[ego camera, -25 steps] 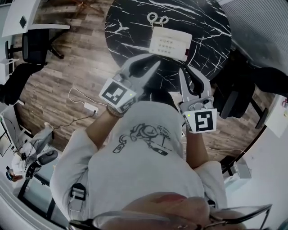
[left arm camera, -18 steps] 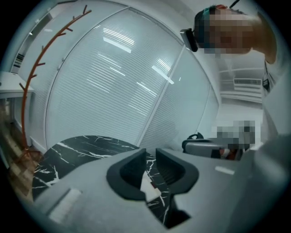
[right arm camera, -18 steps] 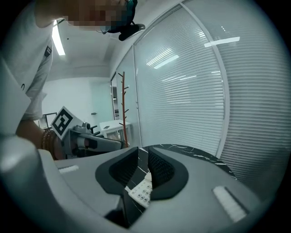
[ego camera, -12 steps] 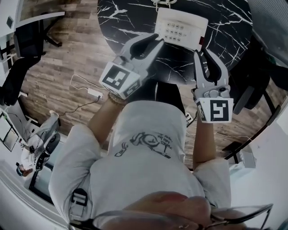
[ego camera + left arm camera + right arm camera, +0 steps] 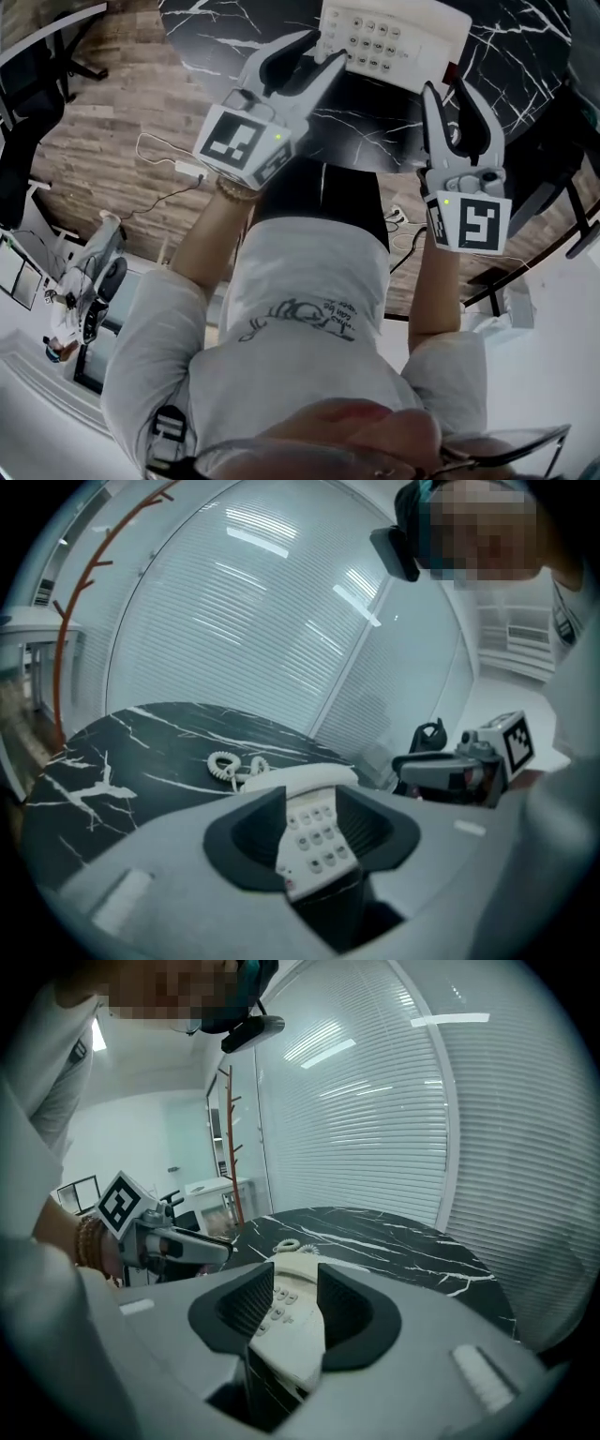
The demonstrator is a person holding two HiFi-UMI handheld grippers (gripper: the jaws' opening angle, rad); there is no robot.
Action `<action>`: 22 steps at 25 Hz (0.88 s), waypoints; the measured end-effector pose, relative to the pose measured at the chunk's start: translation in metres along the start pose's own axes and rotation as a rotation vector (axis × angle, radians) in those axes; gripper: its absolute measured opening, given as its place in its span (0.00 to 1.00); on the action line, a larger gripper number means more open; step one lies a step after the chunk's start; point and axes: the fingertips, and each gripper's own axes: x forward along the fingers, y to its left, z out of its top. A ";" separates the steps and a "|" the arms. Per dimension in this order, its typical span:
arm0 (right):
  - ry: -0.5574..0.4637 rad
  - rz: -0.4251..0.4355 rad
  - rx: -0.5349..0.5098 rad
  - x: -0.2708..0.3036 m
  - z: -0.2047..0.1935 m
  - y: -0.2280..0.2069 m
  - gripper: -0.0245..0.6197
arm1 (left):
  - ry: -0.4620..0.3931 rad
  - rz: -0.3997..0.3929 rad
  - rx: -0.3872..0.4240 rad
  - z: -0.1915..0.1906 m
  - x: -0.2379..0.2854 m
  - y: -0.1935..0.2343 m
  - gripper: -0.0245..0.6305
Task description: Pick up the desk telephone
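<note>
Desk telephone (image 5: 394, 42) is approached from its near side by both grippers, which have been brought down and forward to it within the last second, so that it now lies just ahead of their tips. The jaws of the left gripper (image 5: 323, 49) and the right gripper (image 5: 447, 89) have just been opening and are seen partly apart, with nothing gripped: the telephone is framed in each gap but lies beyond the pads. The left gripper is set at its near left corner, the right gripper at its near right corner; contact cannot be confirmed. The pickup is judged to be at the reach stage, with no grip yet taken. The set is off-white, with rows of pale keys, its handset (image 5: 300, 778) cradled on the far side and a coiled cord (image 5: 230, 764) lying beyond it on the black, white-veined table (image 5: 234, 28).
</note>
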 end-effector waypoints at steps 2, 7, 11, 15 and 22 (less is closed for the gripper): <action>0.013 -0.023 0.006 0.006 -0.013 -0.010 0.31 | 0.025 0.011 -0.008 -0.014 0.009 0.009 0.32; 0.047 -0.057 0.040 0.023 -0.043 -0.032 0.46 | 0.100 0.046 -0.034 -0.047 0.029 0.028 0.43; 0.073 -0.058 0.068 0.038 -0.063 -0.039 0.55 | 0.144 0.055 -0.048 -0.063 0.040 0.037 0.46; 0.083 -0.046 0.089 0.046 -0.075 -0.041 0.58 | 0.178 0.069 -0.064 -0.072 0.047 0.042 0.53; 0.096 -0.036 0.120 0.050 -0.089 -0.045 0.58 | 0.242 0.057 -0.061 -0.080 0.056 0.037 0.57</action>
